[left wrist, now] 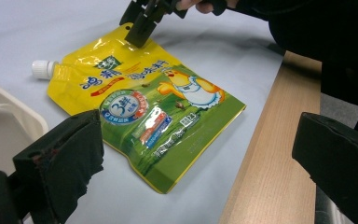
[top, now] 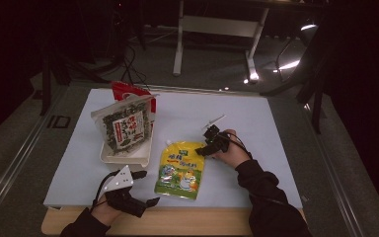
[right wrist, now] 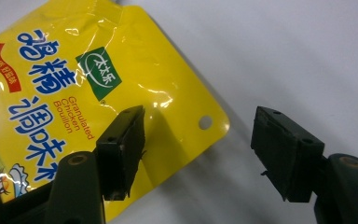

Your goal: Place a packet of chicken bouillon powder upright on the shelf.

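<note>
A yellow and green spouted pouch of chicken bouillon [top: 180, 170] lies flat on the pale mat in the middle of the table. My right gripper [top: 203, 149] is at the pouch's far right corner. In the right gripper view it [right wrist: 198, 144] is open, one jaw over the pouch [right wrist: 74, 93] near its punched corner, the other over bare mat. My left gripper [top: 147, 188] hovers at the table's front edge, left of the pouch. In the left gripper view it [left wrist: 200, 163] stands wide open with the pouch [left wrist: 154, 112] ahead and its white cap [left wrist: 41, 68] pointing left.
A white tray [top: 123, 159] left of the pouch holds an upright seaweed packet [top: 126, 128] and a red packet [top: 123, 90] behind it. A thin white stick [top: 214, 120] lies beyond the right gripper. The wooden table edge [top: 177, 215] borders the mat in front.
</note>
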{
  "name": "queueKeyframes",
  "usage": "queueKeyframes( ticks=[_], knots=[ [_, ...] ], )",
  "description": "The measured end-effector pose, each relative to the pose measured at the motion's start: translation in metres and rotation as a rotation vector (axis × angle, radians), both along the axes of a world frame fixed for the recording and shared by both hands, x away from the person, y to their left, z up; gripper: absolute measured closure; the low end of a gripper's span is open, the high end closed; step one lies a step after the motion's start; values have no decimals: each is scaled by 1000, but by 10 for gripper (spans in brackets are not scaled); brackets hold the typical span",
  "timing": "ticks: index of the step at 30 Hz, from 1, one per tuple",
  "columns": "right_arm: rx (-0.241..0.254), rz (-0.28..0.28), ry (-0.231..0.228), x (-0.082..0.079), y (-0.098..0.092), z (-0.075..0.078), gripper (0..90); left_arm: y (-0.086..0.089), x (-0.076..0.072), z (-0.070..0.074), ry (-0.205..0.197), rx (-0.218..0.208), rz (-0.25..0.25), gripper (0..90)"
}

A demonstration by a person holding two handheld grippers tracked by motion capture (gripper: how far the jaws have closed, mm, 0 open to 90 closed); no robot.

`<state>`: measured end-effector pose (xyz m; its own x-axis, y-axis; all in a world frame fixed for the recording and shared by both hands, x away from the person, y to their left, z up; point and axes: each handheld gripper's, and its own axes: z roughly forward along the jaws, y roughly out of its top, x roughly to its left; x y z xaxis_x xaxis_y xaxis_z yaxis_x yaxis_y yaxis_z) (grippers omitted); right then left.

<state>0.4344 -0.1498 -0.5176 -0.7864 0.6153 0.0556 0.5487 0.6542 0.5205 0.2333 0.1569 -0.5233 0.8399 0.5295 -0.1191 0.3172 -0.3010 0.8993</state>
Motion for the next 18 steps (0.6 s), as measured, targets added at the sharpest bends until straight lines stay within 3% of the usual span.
queueKeyframes(
  ticks=[6,9,12,15,18],
  knots=[
    [13,4,38,1,3,0,433,0,0,0,-1,-2,-1,27],
    [8,22,30,0,3,2,519,0,0,0,-2,-2,0,27],
    [-29,29,1,-2,5,7,617,0,0,0,-2,-1,-1,27],
    [-41,36,-21,-3,6,13,771,0,0,0,-1,0,-2,27],
    [-56,53,-19,-5,8,16,897,0,0,0,-2,1,-2,27]
  ],
)
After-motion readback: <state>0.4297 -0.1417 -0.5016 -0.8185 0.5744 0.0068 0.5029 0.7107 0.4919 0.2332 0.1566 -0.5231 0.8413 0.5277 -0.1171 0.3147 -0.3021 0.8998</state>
